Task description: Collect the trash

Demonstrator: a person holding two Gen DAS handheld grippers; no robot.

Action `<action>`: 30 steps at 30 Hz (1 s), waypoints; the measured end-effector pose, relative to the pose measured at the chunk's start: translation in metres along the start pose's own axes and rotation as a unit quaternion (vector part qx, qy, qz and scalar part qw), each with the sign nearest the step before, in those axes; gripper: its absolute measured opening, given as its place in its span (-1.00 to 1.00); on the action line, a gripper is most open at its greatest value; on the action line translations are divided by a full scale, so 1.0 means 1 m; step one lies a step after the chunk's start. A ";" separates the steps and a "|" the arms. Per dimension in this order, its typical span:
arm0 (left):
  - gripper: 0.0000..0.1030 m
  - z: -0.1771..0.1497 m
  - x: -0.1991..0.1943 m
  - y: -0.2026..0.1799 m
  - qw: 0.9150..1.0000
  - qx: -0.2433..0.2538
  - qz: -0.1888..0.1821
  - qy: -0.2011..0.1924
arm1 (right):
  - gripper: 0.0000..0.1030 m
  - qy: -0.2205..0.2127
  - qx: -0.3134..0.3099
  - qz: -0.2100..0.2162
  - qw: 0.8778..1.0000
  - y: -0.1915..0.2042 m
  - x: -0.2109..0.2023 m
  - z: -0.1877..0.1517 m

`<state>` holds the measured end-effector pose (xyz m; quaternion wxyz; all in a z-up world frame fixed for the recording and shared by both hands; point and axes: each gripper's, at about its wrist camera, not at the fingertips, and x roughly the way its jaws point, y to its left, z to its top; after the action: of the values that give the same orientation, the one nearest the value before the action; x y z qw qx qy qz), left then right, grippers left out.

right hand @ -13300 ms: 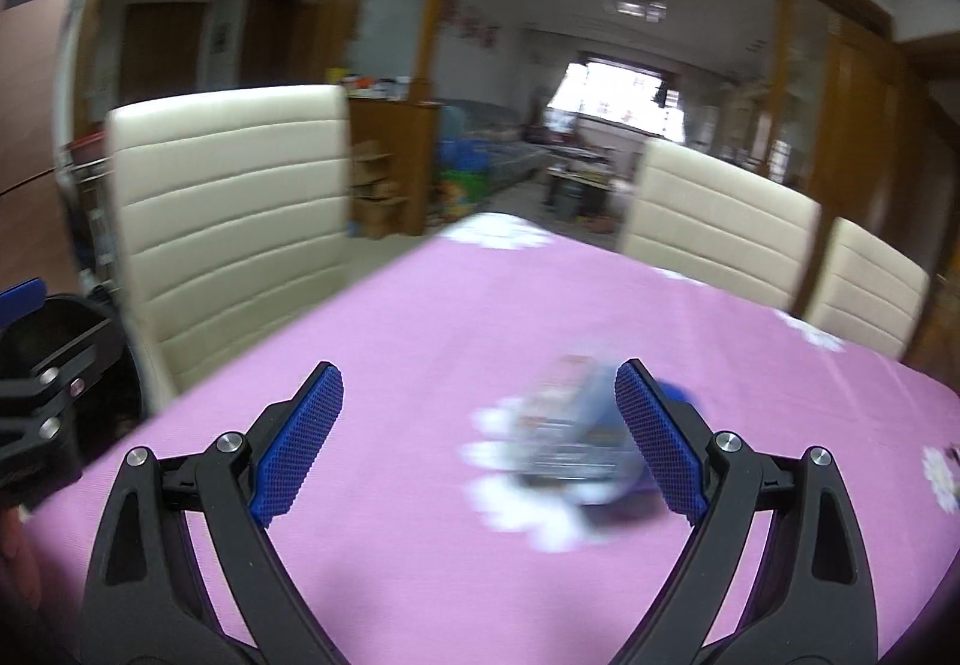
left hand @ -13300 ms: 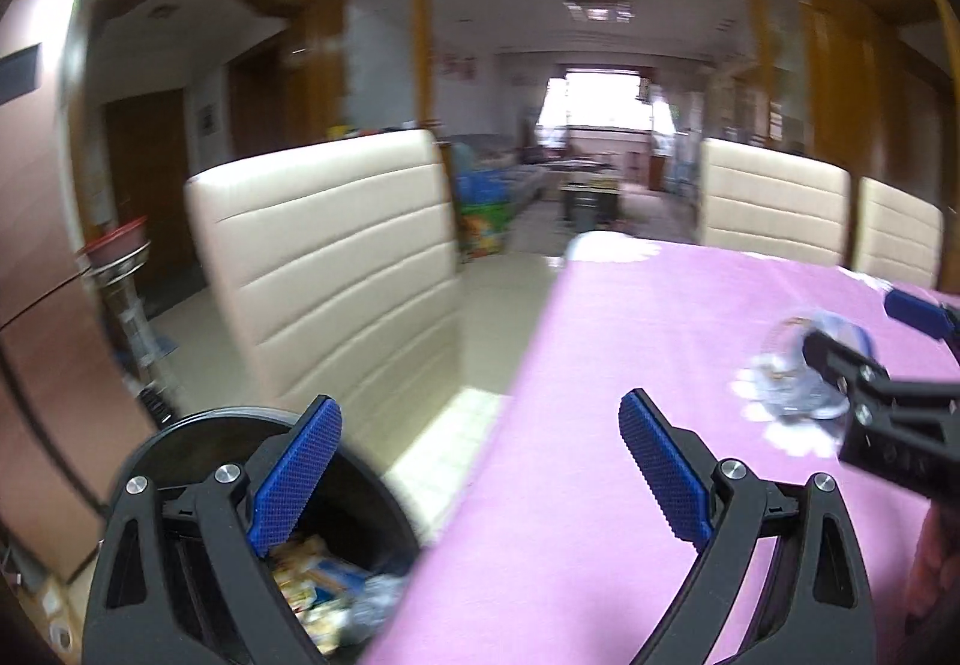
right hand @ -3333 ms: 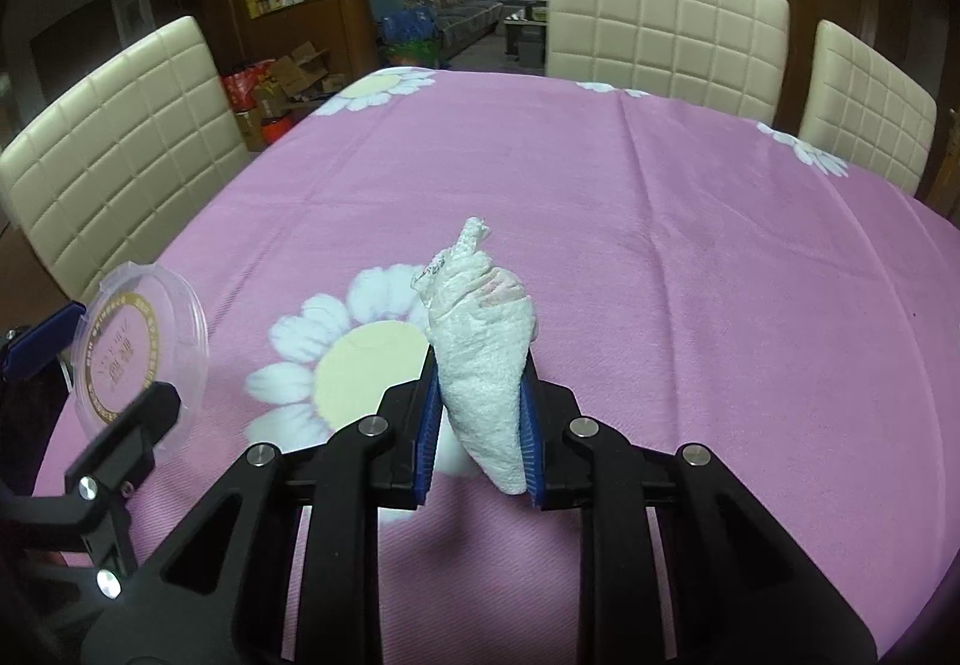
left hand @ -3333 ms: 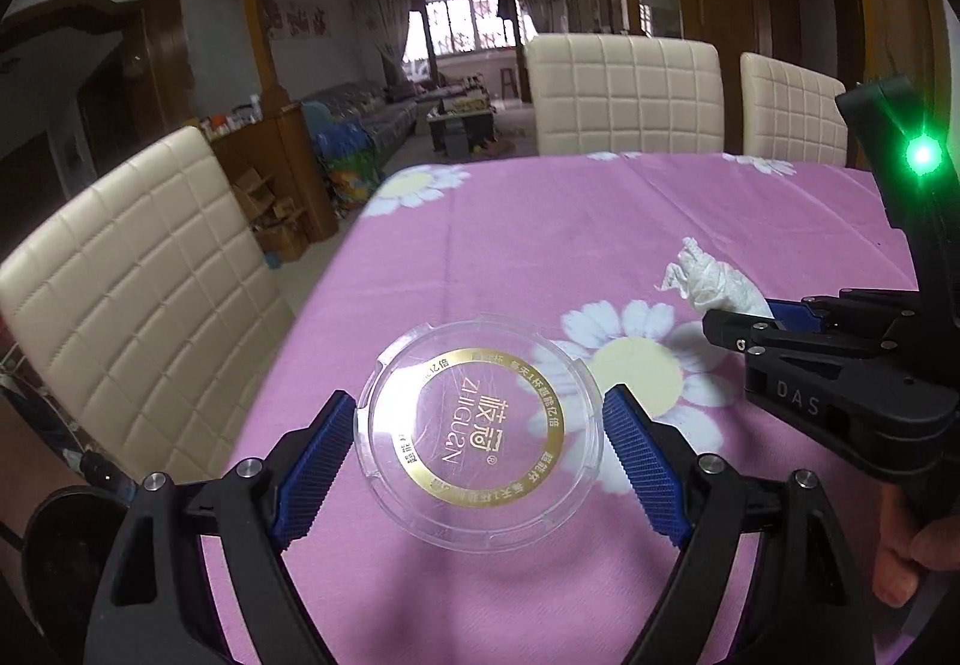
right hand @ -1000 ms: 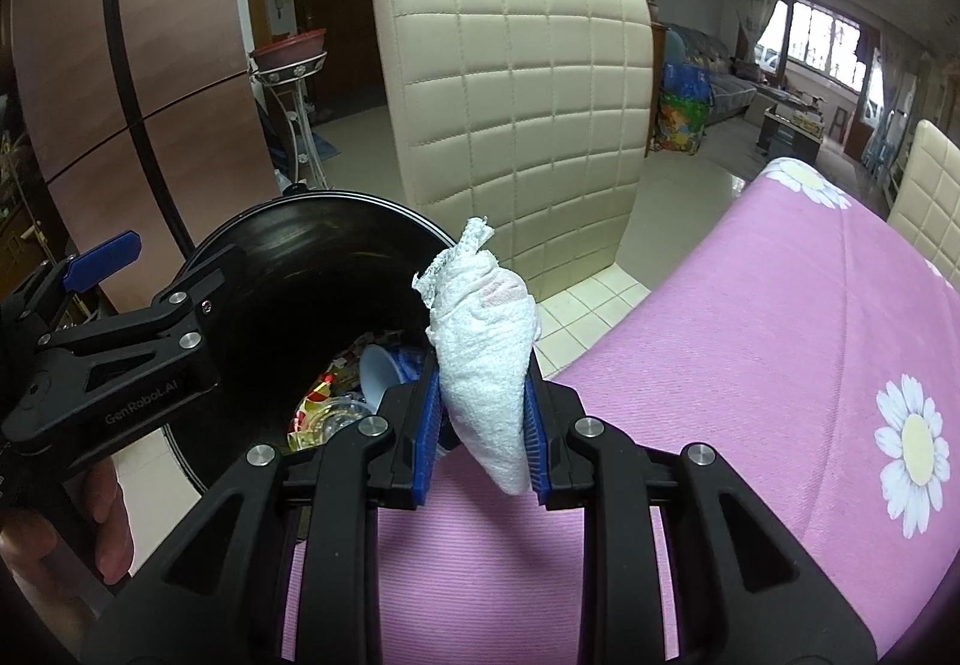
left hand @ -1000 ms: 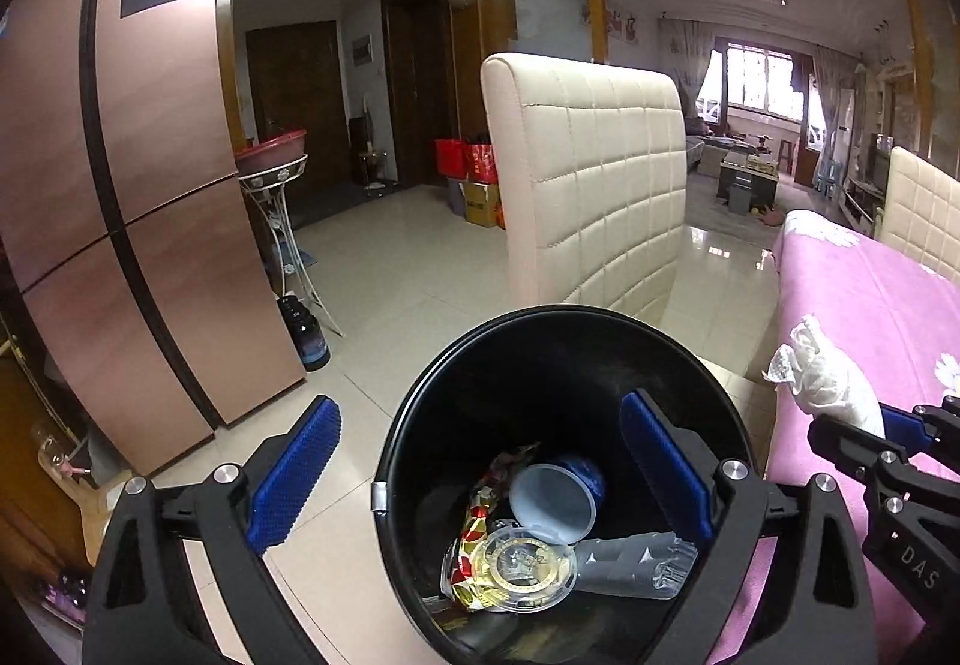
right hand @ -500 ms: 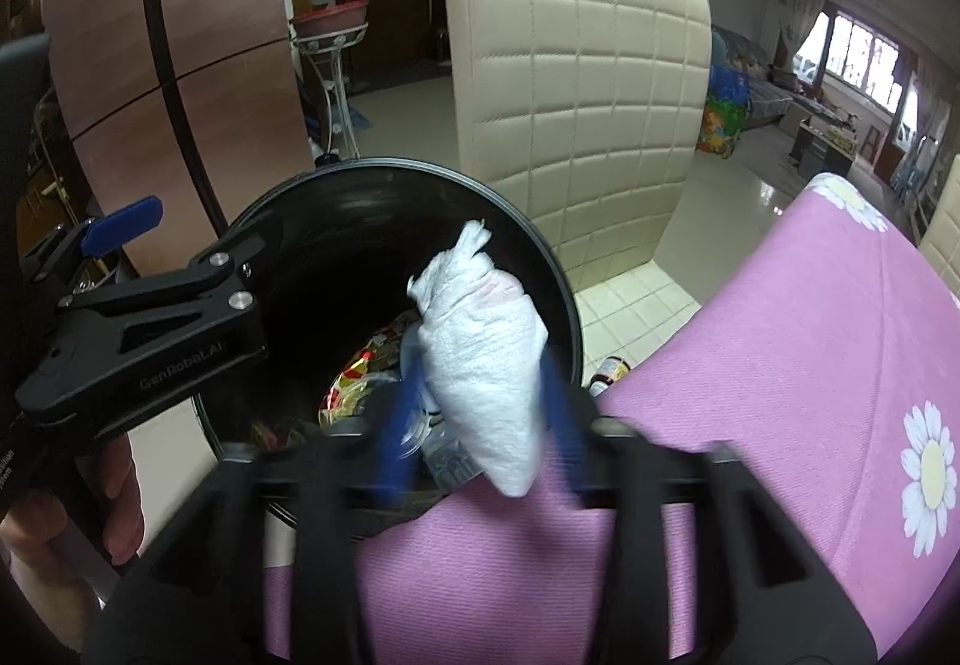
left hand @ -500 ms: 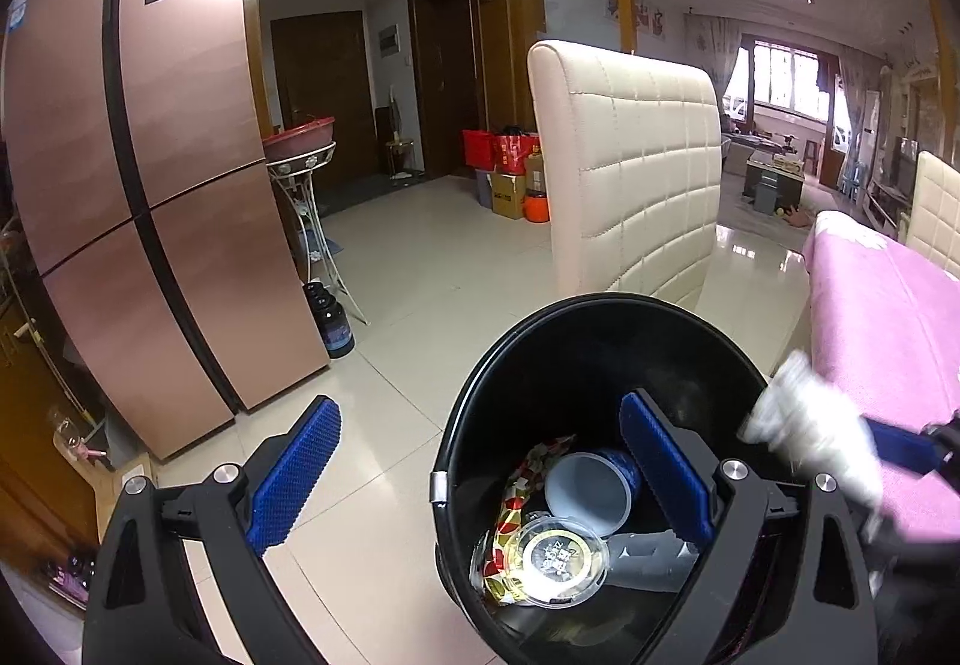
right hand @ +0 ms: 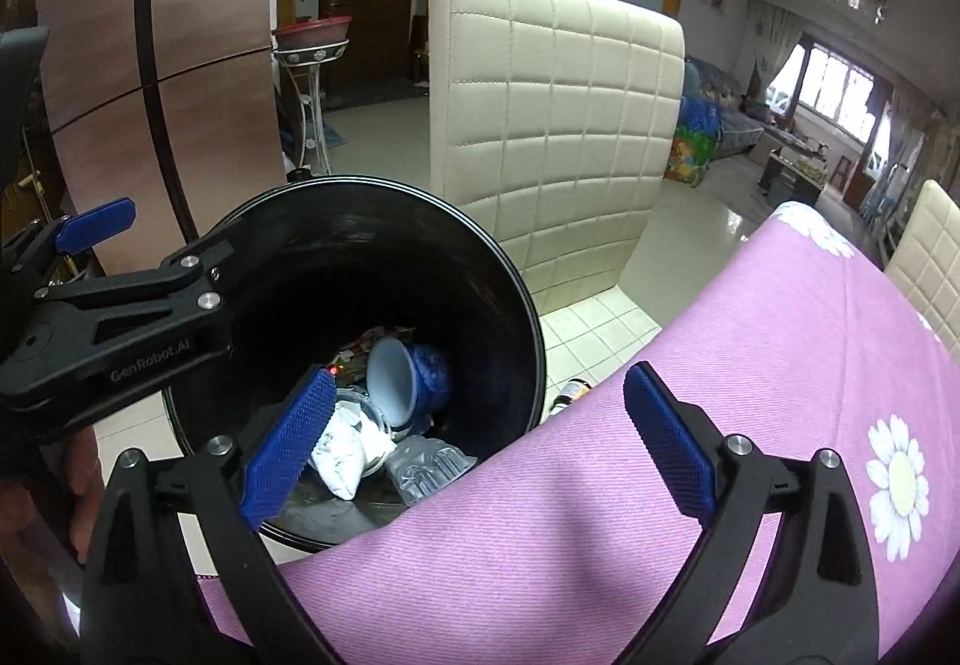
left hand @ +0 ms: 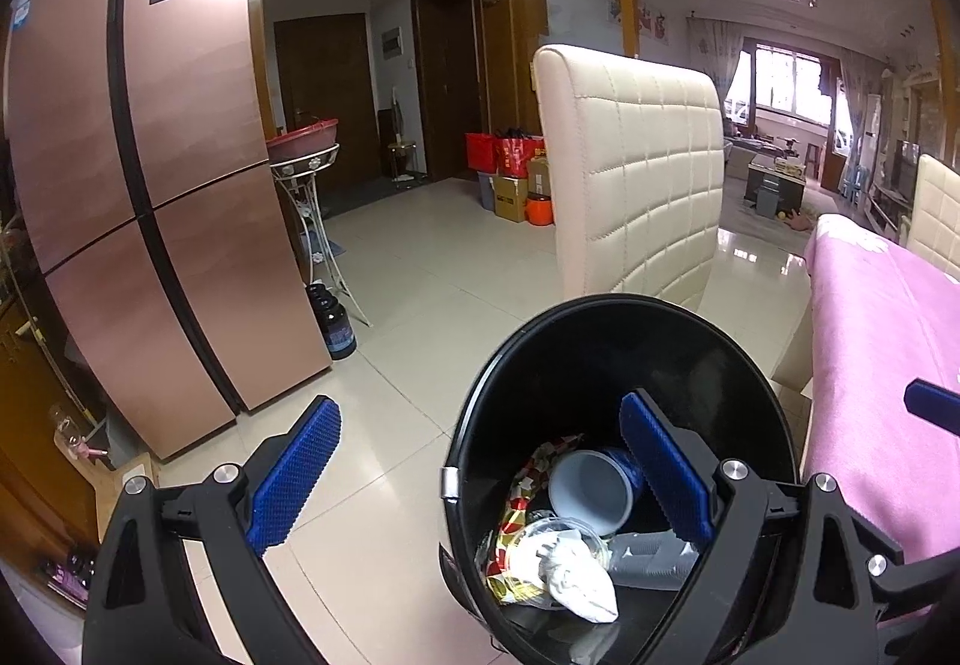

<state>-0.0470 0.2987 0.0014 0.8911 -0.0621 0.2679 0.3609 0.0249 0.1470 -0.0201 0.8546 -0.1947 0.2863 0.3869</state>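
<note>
- Tissue wad (right hand: 345,455) sits in the black bin (right hand: 510,269), on the other trash.
- Your right gripper (right hand: 480,440) is opening wide, nothing between.
- Left gripper (left hand: 480,470): wide, empty.

One black bin (left hand: 600,317); inside: one tissue wad (left hand: 570,575), one blue cup (left hand: 591,491), one bottle (left hand: 654,560).
</note>
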 end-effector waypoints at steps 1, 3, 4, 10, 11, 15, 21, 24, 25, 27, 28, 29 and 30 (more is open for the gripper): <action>0.78 0.000 -0.001 -0.002 1.000 0.001 -0.003 0.000 | 0.87 0.000 0.001 -0.002 1.000 -0.002 0.000 -0.001; 0.78 0.001 -0.003 -0.007 1.000 0.001 -0.012 -0.001 | 0.87 0.002 0.008 -0.006 1.000 -0.006 -0.001 -0.002; 0.78 0.001 -0.004 -0.010 1.000 0.003 -0.016 -0.002 | 0.87 0.004 0.012 -0.007 1.000 -0.009 -0.001 -0.002; 0.78 0.001 -0.010 -0.027 0.999 0.020 -0.030 -0.008 | 0.87 0.011 0.028 -0.024 0.999 -0.025 -0.005 -0.007; 0.78 0.001 -0.012 -0.032 0.999 0.024 -0.034 -0.009 | 0.87 0.012 0.029 -0.029 0.999 -0.029 -0.007 -0.009; 0.78 0.001 -0.018 -0.045 0.998 0.038 -0.042 -0.014 | 0.87 0.012 0.036 -0.043 0.998 -0.042 -0.013 -0.015; 0.78 0.004 -0.028 -0.066 0.996 0.047 -0.071 -0.020 | 0.87 0.019 0.061 -0.068 0.996 -0.071 -0.022 -0.027; 0.79 0.002 -0.034 -0.082 0.994 0.062 -0.085 -0.024 | 0.87 0.020 0.074 -0.078 0.994 -0.087 -0.029 -0.032; 0.79 0.002 -0.036 -0.086 0.994 0.066 -0.088 -0.024 | 0.87 0.021 0.078 -0.083 0.993 -0.093 -0.032 -0.034; 0.79 0.000 -0.041 -0.097 0.992 0.077 -0.100 -0.025 | 0.87 0.020 0.083 -0.090 0.992 -0.101 -0.038 -0.038; 0.79 -0.001 -0.043 -0.102 0.991 0.081 -0.105 -0.026 | 0.87 0.019 0.087 -0.097 0.991 -0.107 -0.042 -0.040; 0.79 -0.002 -0.045 -0.109 0.990 0.088 -0.111 -0.028 | 0.87 0.018 0.091 -0.101 0.991 -0.112 -0.044 -0.041; 0.79 -0.003 -0.048 -0.114 0.988 0.094 -0.116 -0.030 | 0.87 0.017 0.097 -0.105 0.990 -0.118 -0.048 -0.044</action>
<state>0.0008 0.1852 0.0147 0.9365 0.0022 0.2650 0.2298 0.0755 0.0223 -0.0092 0.9003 -0.1467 0.3153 0.2617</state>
